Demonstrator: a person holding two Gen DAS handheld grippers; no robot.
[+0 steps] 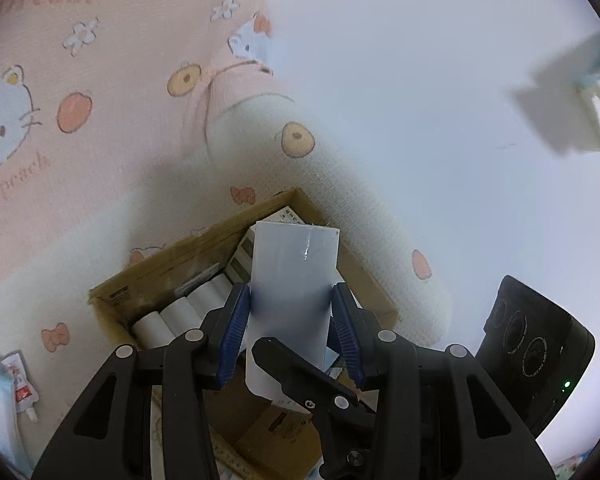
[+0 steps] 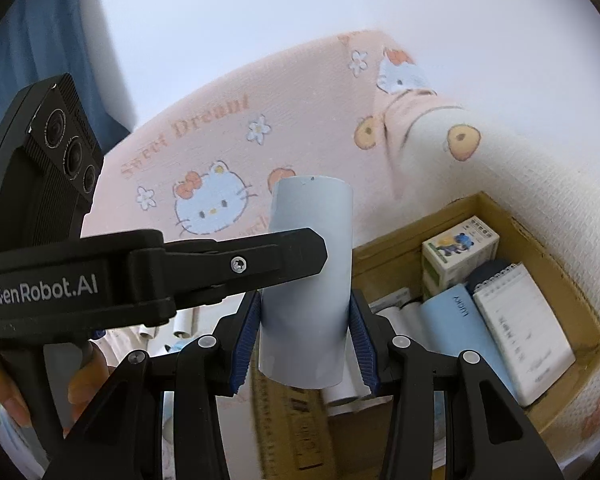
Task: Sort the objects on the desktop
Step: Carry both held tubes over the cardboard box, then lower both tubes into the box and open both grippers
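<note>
Left wrist view: left gripper (image 1: 292,320) clamps a pale blue tube (image 1: 296,280) over the cardboard box (image 1: 148,276). Right wrist view: right gripper (image 2: 306,336) also pinches it; free one grip before lowering it beside the paper rolls (image 2: 344,392).

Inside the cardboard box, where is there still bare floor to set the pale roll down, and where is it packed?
Bare cardboard shows at the near end of the cardboard box, below the white rolls. The far end is crowded: the notepad, blue case and small carton sit tightly together. The pale roll is clamped by both grippers.
</note>
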